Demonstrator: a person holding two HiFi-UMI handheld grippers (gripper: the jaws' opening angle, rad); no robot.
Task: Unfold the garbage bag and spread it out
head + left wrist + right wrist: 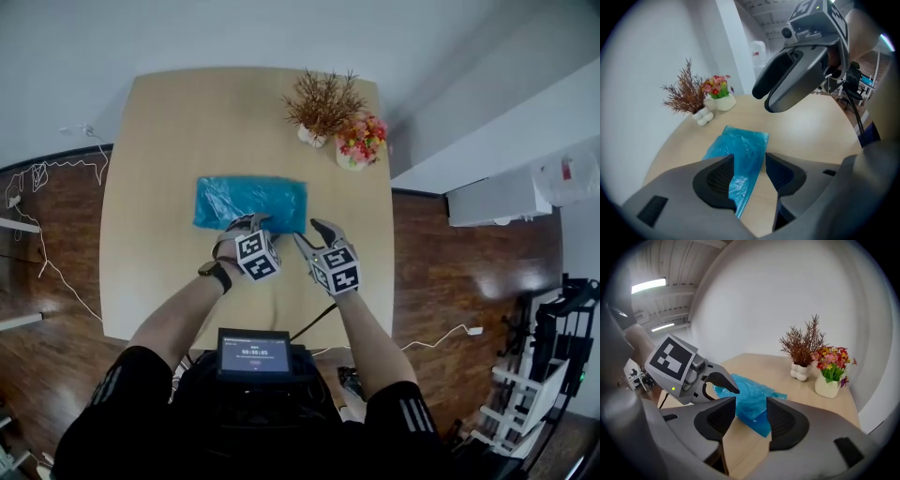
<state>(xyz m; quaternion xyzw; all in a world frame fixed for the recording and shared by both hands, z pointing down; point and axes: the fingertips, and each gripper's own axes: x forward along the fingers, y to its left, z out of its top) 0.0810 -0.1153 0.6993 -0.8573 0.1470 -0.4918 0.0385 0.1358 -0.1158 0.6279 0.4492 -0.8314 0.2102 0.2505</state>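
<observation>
Jaws spread and empty, left gripper (247, 223) and right gripper (312, 234) hang at the near long edge of the folded blue plastic garbage bag (251, 200), which lies crosswise mid-tabletop (159, 141); the left is nearer.

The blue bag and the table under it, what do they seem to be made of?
The blue bag looks like thin, glossy plastic film: fine crinkles, small highlights. The table seems pale wood or wood-look laminate, smooth and matte; too little grain shows to tell which.

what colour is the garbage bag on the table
Translucent blue, crinkly plastic: the garbage bag lies folded flat. It shows best in the head view.
</observation>
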